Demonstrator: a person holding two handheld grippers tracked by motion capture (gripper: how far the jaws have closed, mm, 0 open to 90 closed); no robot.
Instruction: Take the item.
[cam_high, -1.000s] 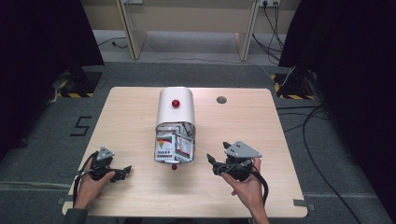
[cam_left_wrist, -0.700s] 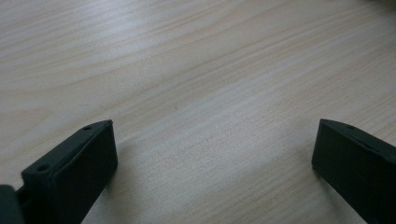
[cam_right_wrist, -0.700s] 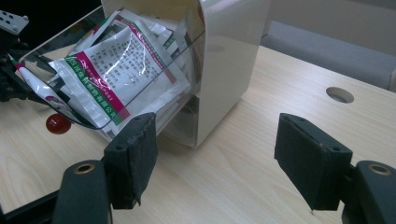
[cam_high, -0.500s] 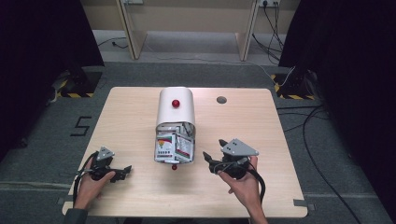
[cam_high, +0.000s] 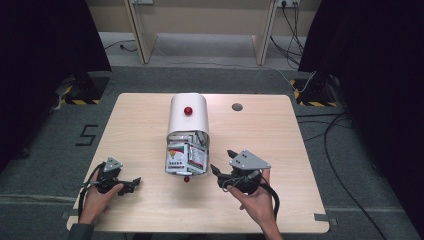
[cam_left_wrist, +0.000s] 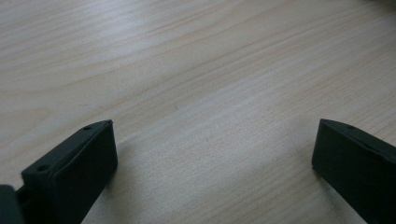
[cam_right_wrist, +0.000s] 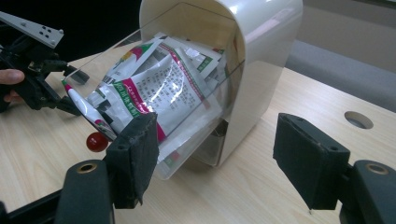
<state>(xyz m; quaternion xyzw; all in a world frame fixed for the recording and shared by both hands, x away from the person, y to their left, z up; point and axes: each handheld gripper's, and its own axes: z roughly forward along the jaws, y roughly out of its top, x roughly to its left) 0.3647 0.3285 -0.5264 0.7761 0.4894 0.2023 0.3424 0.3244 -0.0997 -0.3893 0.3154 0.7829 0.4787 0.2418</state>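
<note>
High view: near left, left claw low over worktop, jaws wide, nothing between. Near right, right claw wide, aimed at packet-filled clear drawer. Farther, centre, white dispenser with red knob.

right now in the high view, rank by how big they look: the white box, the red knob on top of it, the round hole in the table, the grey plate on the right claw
1. white box
2. grey plate
3. round hole
4. red knob, close in size to the hole, so the last two are uncertain.
</note>
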